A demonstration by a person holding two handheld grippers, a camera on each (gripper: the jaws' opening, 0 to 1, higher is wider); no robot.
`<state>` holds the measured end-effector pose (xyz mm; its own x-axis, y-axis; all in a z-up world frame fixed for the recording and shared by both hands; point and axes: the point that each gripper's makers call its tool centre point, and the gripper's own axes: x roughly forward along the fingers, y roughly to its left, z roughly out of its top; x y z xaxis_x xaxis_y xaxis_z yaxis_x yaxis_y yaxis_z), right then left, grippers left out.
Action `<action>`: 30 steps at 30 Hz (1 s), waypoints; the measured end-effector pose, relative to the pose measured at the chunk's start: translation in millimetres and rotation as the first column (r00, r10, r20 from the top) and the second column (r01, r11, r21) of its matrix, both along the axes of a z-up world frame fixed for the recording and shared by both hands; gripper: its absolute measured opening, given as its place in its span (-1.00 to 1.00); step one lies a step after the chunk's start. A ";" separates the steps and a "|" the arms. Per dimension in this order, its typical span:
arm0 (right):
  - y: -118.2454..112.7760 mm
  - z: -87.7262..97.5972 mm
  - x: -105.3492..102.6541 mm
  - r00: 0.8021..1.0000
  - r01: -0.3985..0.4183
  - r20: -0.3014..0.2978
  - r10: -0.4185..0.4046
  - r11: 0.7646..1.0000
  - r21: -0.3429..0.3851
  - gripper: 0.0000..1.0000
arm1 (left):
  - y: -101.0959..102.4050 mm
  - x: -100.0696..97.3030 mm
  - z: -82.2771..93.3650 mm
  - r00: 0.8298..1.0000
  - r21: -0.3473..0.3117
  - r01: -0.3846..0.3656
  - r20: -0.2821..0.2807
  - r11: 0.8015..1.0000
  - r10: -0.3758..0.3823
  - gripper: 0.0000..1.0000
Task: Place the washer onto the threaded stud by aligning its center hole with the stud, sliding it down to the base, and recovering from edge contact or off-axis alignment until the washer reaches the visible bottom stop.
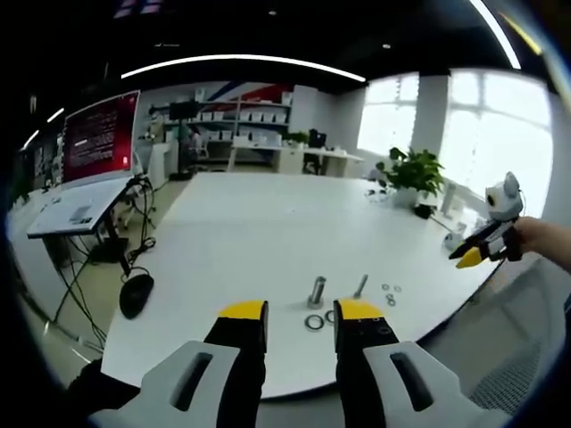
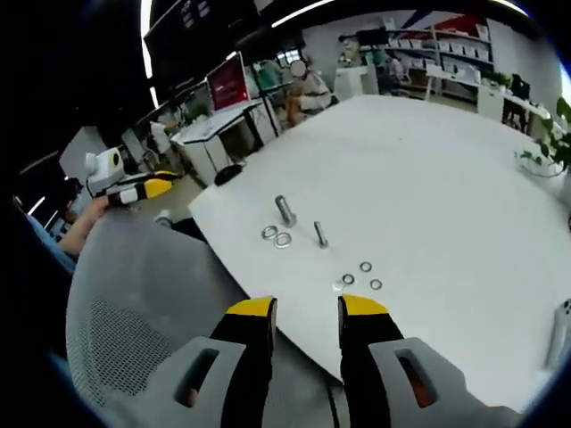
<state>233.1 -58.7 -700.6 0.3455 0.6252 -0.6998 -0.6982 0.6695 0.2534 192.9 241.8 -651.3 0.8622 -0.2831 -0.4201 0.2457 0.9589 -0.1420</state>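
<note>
A: Washers [image 2: 364, 275], the small ones, lie loose on the table [image 2: 446, 178] ahead of your right gripper [image 2: 307, 308]; two bigger rings [image 2: 277, 236] rest beside the larger bolt [image 2: 285, 211], the thin stud [image 2: 319, 234] between.

B: Step?

A: Nothing picked up yet, I judge. Both your grippers, left gripper [image 1: 300, 312] too, are parted and empty. Next, reach down and pinch one washer by its edge.

The table [image 2: 464, 178] has a smooth, matt white top. On it the larger threaded stud [image 2: 285, 211], the thinner stud [image 2: 320, 234] just beside it and the washers [image 2: 276, 236] at the larger stud's base look like bright, shiny metal. Beside the table, the chair back [image 2: 134, 321] is grey mesh cloth.
</note>
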 end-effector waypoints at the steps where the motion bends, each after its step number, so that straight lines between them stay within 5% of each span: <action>1: 0.5 -1.2 2.4 1.000 -0.015 -0.001 0.015 1.000 -0.011 -0.41 | 0.2 0.1 0.4 1.000 -0.003 -0.002 0.002 1.000 0.002 -0.46; 11: 12.2 -9.5 20.4 0.993 -0.117 0.018 0.119 0.990 -0.077 -0.41 | -0.6 0.4 -1.5 1.000 0.005 0.008 -0.008 1.000 -0.008 -0.52; 14: 17.0 -15.3 26.0 0.987 -0.156 0.020 0.159 0.982 -0.103 -0.41 | 4.7 1.8 -0.7 1.000 0.009 -0.022 -0.002 1.000 0.022 -0.34; 30: 44.8 -54.6 46.4 0.922 -0.380 -0.032 0.386 0.887 -0.263 -0.43 | 2.9 0.7 -1.6 1.000 -0.011 -0.018 -0.011 1.000 0.018 -0.44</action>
